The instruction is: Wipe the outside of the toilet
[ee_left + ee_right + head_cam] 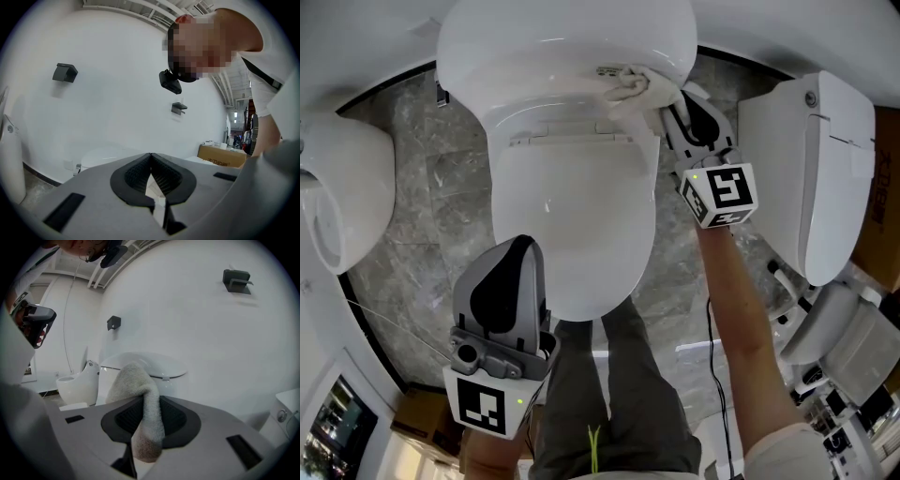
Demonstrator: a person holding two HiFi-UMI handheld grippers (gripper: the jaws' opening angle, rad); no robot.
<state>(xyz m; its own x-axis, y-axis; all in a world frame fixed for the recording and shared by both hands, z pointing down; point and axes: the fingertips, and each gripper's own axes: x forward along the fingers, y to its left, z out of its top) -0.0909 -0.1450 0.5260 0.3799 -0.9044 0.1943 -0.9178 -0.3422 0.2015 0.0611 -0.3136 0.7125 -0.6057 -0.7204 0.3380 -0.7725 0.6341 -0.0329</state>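
Observation:
A white toilet (572, 216) with its lid down fills the middle of the head view, its tank (562, 42) at the top. My right gripper (664, 101) is shut on a white cloth (630, 88), which is pressed where the lid meets the tank, on the right side. In the right gripper view the cloth (140, 404) hangs out between the jaws, with the toilet (145, 365) just ahead. My left gripper (525, 246) hovers at the front of the bowl, low left, shut and holding nothing. Its closed tips (151, 155) point at the wall above the toilet (105, 157).
A second toilet (825, 159) stands close on the right and a white fixture (337, 197) on the left, over grey marble floor (422, 187). The person's legs (609, 394) are at the toilet's front. Black brackets (236, 277) sit on the wall. A cardboard box (221, 157) lies far right.

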